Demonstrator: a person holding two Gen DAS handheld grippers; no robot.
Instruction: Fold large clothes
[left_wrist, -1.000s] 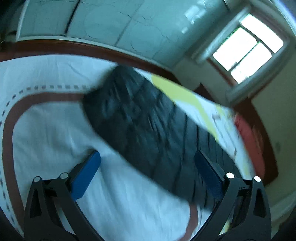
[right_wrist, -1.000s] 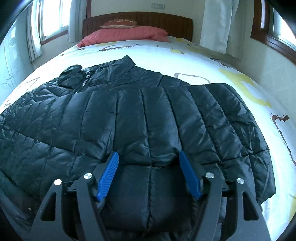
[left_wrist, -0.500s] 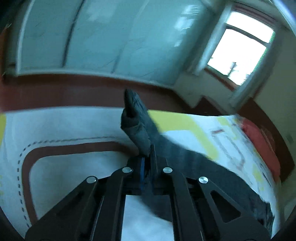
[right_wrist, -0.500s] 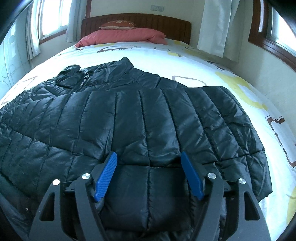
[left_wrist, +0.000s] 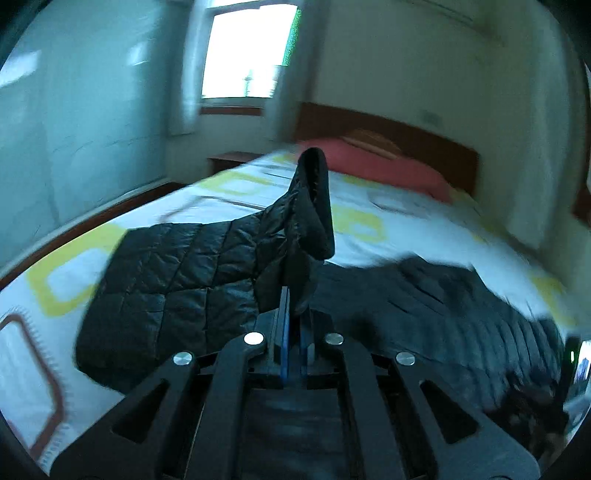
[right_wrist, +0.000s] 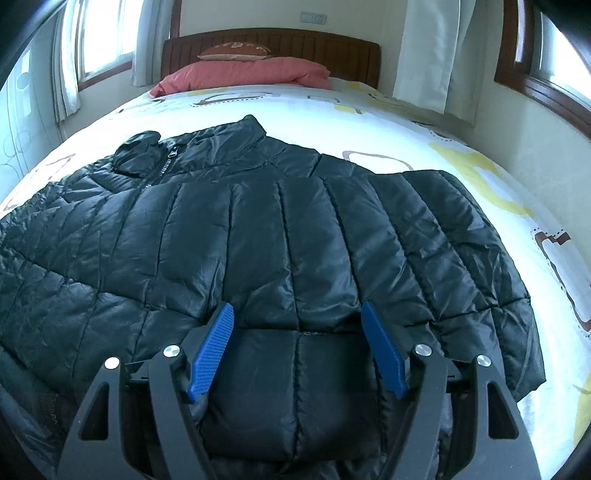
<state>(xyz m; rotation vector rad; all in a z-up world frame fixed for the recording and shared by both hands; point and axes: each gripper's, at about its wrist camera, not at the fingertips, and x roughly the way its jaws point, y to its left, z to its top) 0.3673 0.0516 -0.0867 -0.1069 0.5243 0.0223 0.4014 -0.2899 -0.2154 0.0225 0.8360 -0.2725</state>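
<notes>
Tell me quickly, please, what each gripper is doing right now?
Left gripper: shut on a lifted fold of the black puffer jacket.
Right gripper: open, fingers apart over the jacket, gripping nothing.

A white bed (right_wrist: 388, 122) with yellow and brown squares carries a black puffer jacket (right_wrist: 280, 236) and red pillow (right_wrist: 251, 74).

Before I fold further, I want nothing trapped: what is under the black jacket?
Around the black jacket the patterned bedsheet shows on every side, so it lies on the bed. Anything beneath the quilted fabric is covered and cannot be seen.
</notes>
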